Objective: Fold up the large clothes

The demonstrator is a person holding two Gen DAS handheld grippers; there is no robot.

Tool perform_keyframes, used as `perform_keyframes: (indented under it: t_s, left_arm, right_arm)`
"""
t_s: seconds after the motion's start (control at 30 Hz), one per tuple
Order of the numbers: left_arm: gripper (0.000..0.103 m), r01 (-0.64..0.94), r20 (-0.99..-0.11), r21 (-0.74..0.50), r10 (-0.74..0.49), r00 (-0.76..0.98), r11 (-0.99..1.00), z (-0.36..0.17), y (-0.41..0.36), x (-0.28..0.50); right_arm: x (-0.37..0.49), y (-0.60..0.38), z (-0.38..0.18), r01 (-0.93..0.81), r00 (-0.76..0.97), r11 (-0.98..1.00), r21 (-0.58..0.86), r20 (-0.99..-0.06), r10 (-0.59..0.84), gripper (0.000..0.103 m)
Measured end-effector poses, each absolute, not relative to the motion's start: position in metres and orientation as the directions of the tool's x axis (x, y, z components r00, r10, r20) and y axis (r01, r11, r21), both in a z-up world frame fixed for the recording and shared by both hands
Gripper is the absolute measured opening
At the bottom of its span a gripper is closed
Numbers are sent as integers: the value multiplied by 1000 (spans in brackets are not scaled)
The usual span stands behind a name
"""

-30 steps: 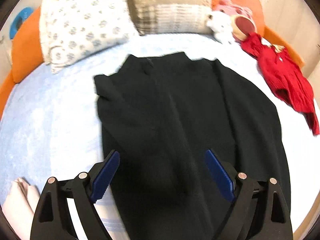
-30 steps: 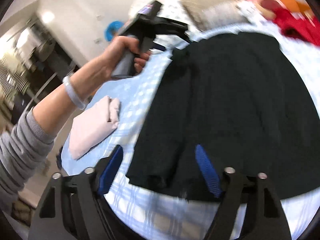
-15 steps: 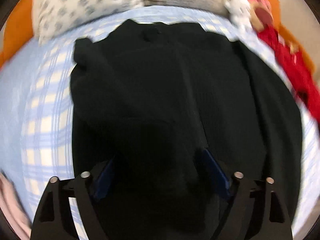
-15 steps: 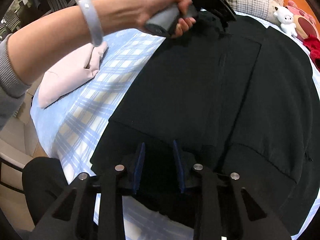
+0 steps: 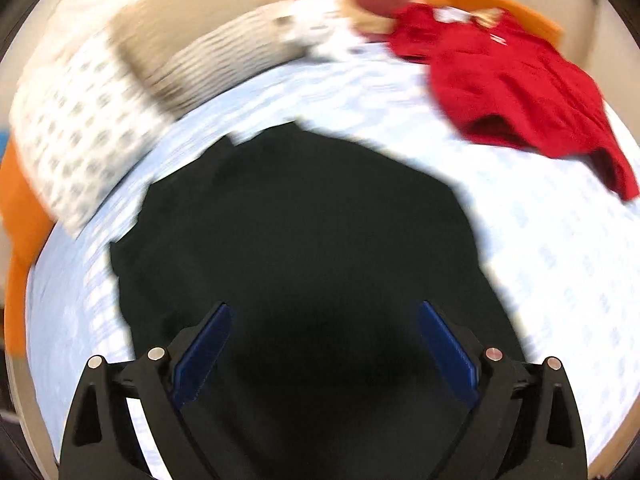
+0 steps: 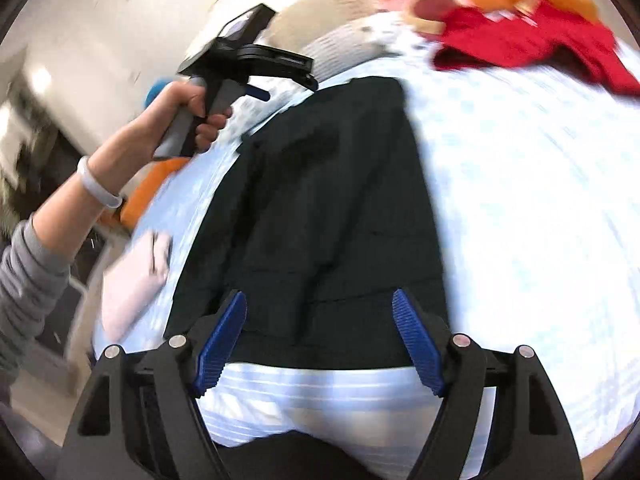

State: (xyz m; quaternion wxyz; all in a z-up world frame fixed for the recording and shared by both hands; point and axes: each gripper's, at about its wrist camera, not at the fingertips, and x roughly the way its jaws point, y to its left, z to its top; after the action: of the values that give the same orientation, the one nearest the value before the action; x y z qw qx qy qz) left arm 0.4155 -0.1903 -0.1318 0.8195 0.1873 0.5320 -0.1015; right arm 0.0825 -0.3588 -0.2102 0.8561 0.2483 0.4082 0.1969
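A black garment (image 5: 304, 248) lies folded into a narrower shape on the blue checked bed sheet (image 5: 540, 240); it also shows in the right wrist view (image 6: 328, 216). My left gripper (image 5: 322, 354) is open and empty above the garment's near part. In the right wrist view the left gripper (image 6: 264, 64) is held in a hand above the garment's far left corner. My right gripper (image 6: 318, 340) is open and empty over the garment's near edge.
A red garment (image 5: 516, 80) lies at the far right of the bed (image 6: 528, 44). Pillows (image 5: 92, 120) and a plush toy (image 5: 372, 4) sit by the orange headboard. A folded pale pink cloth (image 6: 136, 284) lies at the bed's left edge.
The right gripper was shut on the garment's near edge half a second ago and is now open. The garment's right part has been folded over, so it is narrower. Both grippers have lifted away.
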Motion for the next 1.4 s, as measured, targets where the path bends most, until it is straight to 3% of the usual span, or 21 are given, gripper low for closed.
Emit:
perform_keyframes:
  t_s: [0.13, 0.37, 0.5, 0.6, 0.7, 0.73, 0.8, 0.83, 0.87, 0.97, 1.07, 1.23, 1.4]
  left_arm:
    - [95, 430, -923, 244, 72, 378, 869, -160, -266, 429]
    - [95, 380, -882, 439, 308, 357, 814, -229, -318, 480]
    - [96, 326, -877, 447, 335, 345, 833, -228, -311, 483]
    - [97, 370, -854, 498, 370, 366, 784, -224, -320, 475]
    - [96, 384, -870, 472, 349, 348, 793, -226, -320, 473]
    - [91, 385, -881, 452, 334, 336, 805, -228, -319, 475]
    - [67, 397, -911, 384, 274, 308, 833, -227, -319, 476]
    - [49, 397, -922, 358, 253, 293, 845, -226, -318, 478]
    - [38, 393, -920, 365, 264, 288, 844, -225, -318, 479]
    - [29, 396, -930, 346, 256, 262, 850, -225, -312, 483]
    - [20, 386, -958, 257, 180, 225, 886, -219, -296, 488]
    - [16, 400, -984, 43, -31, 176, 916, -190, -263, 492]
    - [15, 326, -926, -295, -353, 134, 898, -152, -188, 500]
  right_arm:
    - [83, -392, -240, -54, 565, 754, 655, -602, 564, 75]
    - [97, -410, -269, -45, 545, 654, 755, -530, 650, 74]
    - [98, -412, -267, -68, 543, 652, 756, -520, 659, 74]
    - [102, -402, -262, -87, 537, 672, 735, -533, 653, 77]
    - [104, -394, -260, -109, 538, 672, 733, -524, 660, 78]
    - [105, -391, -259, -115, 538, 678, 726, -528, 657, 76]
    - [107, -384, -261, -121, 529, 691, 712, -543, 652, 61]
    - [108, -383, -263, -114, 526, 694, 711, -549, 649, 55]
    - [110, -382, -265, -103, 524, 705, 702, -564, 638, 42]
    - [108, -387, -271, -83, 516, 712, 698, -581, 630, 21]
    - [100, -393, -274, -76, 506, 699, 711, -577, 641, 10]
    - [100, -390, -262, -94, 507, 671, 735, -544, 668, 6]
    - [109, -365, -222, -213, 465, 563, 799, -424, 778, 6]
